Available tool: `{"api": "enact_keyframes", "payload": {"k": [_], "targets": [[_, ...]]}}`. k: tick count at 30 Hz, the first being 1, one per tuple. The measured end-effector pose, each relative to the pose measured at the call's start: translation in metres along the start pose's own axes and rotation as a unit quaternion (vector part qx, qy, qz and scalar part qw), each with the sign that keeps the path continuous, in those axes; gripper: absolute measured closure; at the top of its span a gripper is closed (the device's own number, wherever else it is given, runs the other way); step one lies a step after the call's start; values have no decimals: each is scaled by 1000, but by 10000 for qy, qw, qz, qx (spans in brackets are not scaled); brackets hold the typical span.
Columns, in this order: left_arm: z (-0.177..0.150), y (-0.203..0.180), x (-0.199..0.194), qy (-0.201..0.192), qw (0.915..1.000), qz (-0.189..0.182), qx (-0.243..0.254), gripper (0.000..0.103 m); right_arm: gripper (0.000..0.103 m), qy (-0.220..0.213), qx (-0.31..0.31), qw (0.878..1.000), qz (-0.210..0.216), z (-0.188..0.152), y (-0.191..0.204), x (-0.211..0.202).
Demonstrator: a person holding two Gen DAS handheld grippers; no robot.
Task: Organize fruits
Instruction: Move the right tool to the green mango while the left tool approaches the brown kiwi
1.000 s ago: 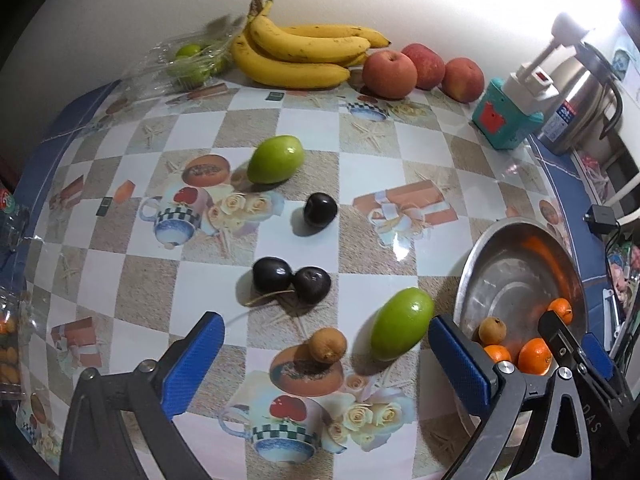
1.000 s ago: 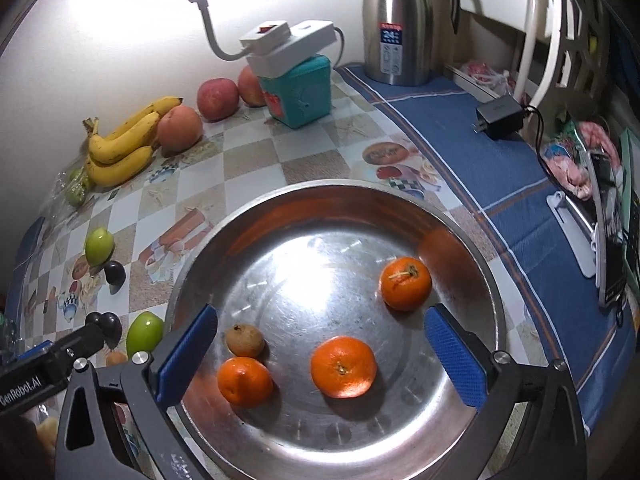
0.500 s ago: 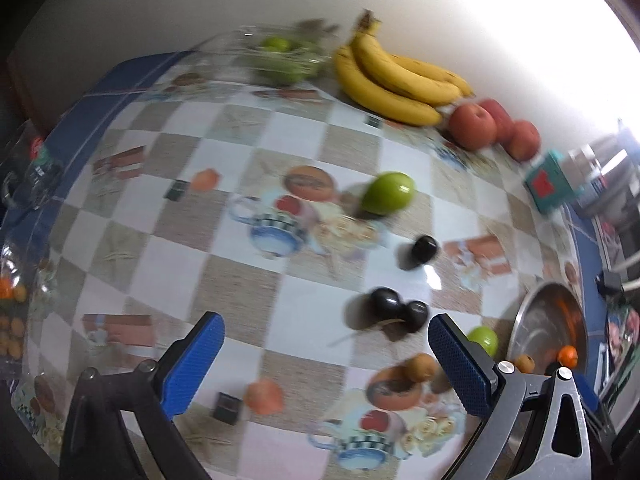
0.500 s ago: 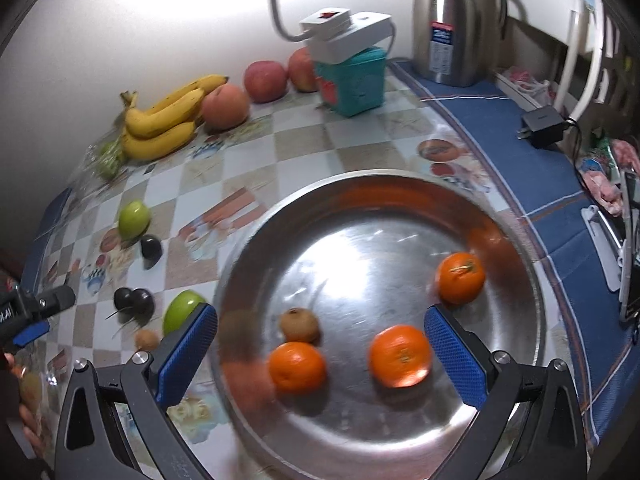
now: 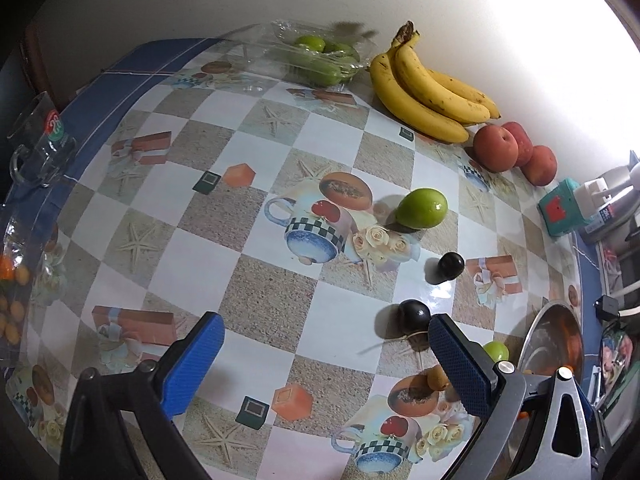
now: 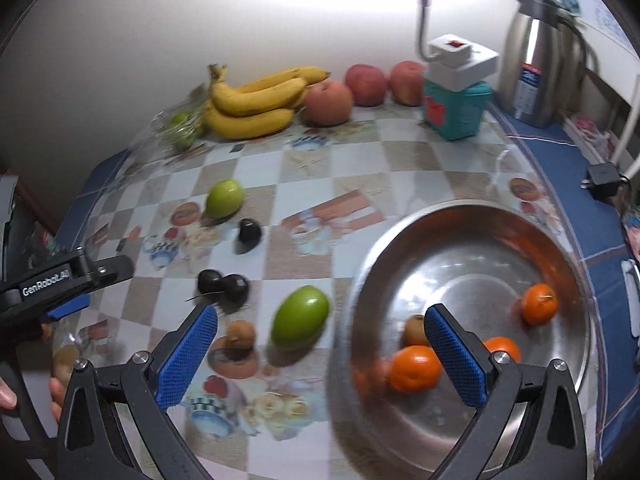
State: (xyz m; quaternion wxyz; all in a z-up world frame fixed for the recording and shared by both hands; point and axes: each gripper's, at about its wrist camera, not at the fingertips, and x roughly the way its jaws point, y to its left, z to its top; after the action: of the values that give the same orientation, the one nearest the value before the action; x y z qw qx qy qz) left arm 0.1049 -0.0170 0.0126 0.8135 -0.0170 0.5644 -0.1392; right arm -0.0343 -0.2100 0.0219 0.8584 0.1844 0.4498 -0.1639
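Observation:
My right gripper [image 6: 320, 352] hangs open and empty over the left rim of a steel bowl [image 6: 568, 248] that holds three oranges [image 6: 414, 368] and a small brown fruit [image 6: 414, 330]. Left of the bowl lie a green fruit [image 6: 300, 322], a brown fruit [image 6: 240, 334], two joined dark plums [image 6: 222, 284], a single plum [image 6: 249, 233] and another green fruit [image 6: 224, 203]. My left gripper [image 5: 326, 364] is open and empty above bare tablecloth, with the plum pair [image 5: 414, 316] by its right finger. Bananas [image 5: 424, 92] and apples [image 5: 496, 148] line the wall.
A clear bag of green fruits [image 5: 316, 56] sits at the back by the bananas. A glass mug [image 5: 38, 140] and a bag of small orange fruits [image 5: 12, 280] are at the table's left edge. A teal box [image 6: 456, 112], lamp and steel thermos [image 6: 536, 60] stand at the back right.
The left gripper swung left and back, away from the bowl. The right gripper drifted left, from centred over the bowl to its left rim, bringing the loose table fruits into view.

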Motion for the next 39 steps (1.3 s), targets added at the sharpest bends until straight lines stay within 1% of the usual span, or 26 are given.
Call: {"api": "enact_keyframes", "payload": {"k": [6,13,17,18,19,22,24,32,34,37,39], "targets": [[-1,-2,4,70,10000,17,26,0,0,135,-32,9999,103,4,15,9],[1,4,9,159,9998,-5,-157,0,0,310,42,9995,12,11,21,22],[1,2,13,241,9996,-15,-147,0,2,357,152,9992,11,13,22,28],[0,0,15,270,9995,-36,-132,0,8,364,164,9992,-3,14,22,28],[0,-1,16,295,9995,-55,-115,0,16,376,180,9991,-6,15,22,29],[-2,-6,18,353,9993,-99,-54,0,27,475,221,9986,55,16,22,34],[-3,-10,21,402,9991,-100,-30,0,31,535,203,9983,110,14,22,37],[-11,-20,34,702,9972,-264,-13,0,42,683,212,9974,-88,10,18,45],[-13,-21,36,772,9966,-283,-35,0,47,720,215,9971,-127,8,17,47],[-14,-23,39,825,9962,-288,-33,0,51,792,209,9965,-180,7,16,50],[-14,-24,40,844,9960,-292,-20,0,52,841,206,9960,-233,5,16,53]]}}
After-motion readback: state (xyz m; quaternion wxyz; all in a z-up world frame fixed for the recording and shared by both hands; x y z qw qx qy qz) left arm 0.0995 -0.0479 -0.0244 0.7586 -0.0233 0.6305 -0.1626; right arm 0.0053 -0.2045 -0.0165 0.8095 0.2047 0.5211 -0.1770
